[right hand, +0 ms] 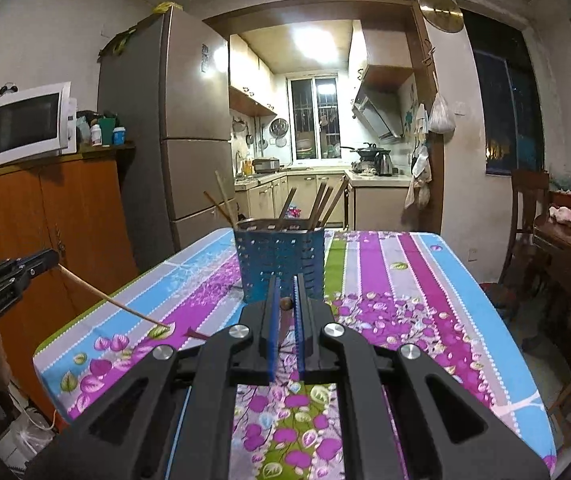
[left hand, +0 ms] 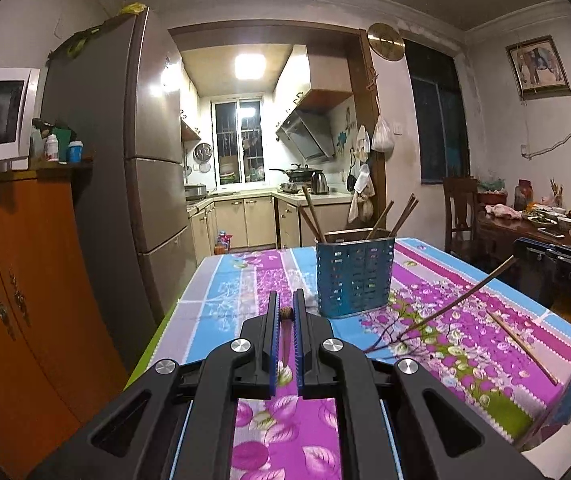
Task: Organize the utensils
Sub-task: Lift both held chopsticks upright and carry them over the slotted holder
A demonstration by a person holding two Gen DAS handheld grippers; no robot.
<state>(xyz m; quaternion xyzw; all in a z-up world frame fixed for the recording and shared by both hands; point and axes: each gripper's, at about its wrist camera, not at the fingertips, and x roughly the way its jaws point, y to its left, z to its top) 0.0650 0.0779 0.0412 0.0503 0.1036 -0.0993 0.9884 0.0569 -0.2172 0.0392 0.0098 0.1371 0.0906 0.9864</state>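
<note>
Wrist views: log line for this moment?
left tool: shut on chopstick | right tool: shut on chopstick | holder: upright, part-filled | loose chopstick: on tablecloth

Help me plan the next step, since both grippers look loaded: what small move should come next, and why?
Probably lift the left gripper so its thin wooden chopstick clears the floral striped tablecloth, then head for the blue perforated utensil holder. That chopstick slants down with its tip at the cloth, and the holder already has chopsticks standing in it. The right gripper also grips one.
</note>
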